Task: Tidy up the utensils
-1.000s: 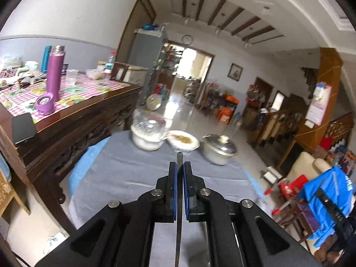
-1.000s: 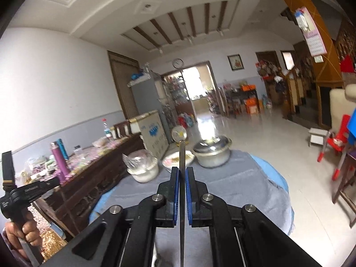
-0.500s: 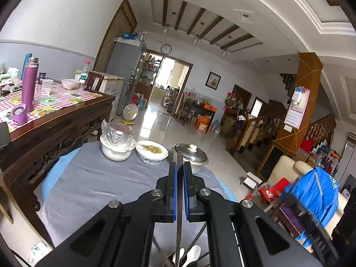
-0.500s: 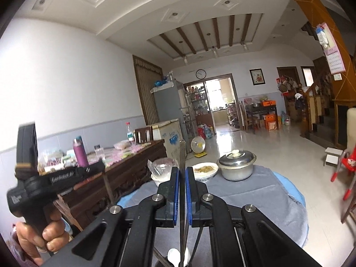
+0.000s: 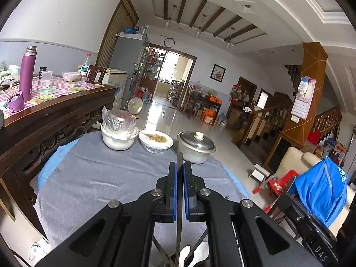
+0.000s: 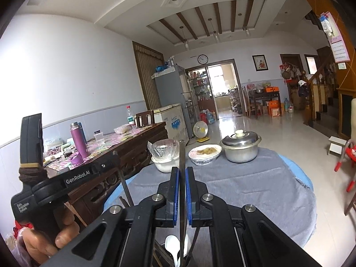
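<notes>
Left wrist view: left gripper (image 5: 179, 178) pinches a metal utensil (image 5: 178, 211) above white spoons (image 5: 195, 254); right gripper (image 6: 182, 182) likewise pinches one (image 6: 182, 178); both seem unplaced.

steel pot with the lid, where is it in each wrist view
Left wrist: the pot sits right of centre, at the table's far edge, right of the food bowl.
Right wrist: the pot sits right of centre, again right of the food bowl.
Shared landmark: the wall clock above the doorway.
</notes>
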`<move>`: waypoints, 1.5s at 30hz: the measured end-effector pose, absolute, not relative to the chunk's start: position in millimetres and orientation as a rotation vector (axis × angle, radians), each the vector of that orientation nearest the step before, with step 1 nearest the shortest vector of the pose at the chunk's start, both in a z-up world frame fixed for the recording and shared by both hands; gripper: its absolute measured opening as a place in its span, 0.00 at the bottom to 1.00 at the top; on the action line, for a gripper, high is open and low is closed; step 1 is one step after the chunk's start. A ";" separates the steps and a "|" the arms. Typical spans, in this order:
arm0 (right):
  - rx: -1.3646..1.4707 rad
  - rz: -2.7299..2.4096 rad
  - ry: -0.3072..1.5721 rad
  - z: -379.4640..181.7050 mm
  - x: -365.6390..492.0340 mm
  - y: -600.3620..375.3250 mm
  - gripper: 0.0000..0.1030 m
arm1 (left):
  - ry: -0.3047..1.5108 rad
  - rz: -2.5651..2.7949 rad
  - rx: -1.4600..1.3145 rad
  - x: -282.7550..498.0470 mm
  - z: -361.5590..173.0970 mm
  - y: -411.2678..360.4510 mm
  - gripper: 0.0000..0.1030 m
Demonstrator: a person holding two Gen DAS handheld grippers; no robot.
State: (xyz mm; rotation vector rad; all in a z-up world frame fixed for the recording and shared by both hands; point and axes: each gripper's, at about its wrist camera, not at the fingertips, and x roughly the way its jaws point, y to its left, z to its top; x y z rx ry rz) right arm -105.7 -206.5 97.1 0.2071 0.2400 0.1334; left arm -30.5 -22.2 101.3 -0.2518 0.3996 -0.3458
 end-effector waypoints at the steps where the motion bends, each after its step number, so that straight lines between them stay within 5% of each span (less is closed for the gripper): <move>1: 0.211 0.136 0.244 95.6 -104.9 -207.2 0.06 | 0.402 -0.341 -0.247 -31.4 99.7 -22.3 0.05; 45: 0.205 0.164 0.268 91.8 -116.1 -201.6 0.06 | 0.426 -0.299 -0.185 -41.9 95.8 -26.7 0.05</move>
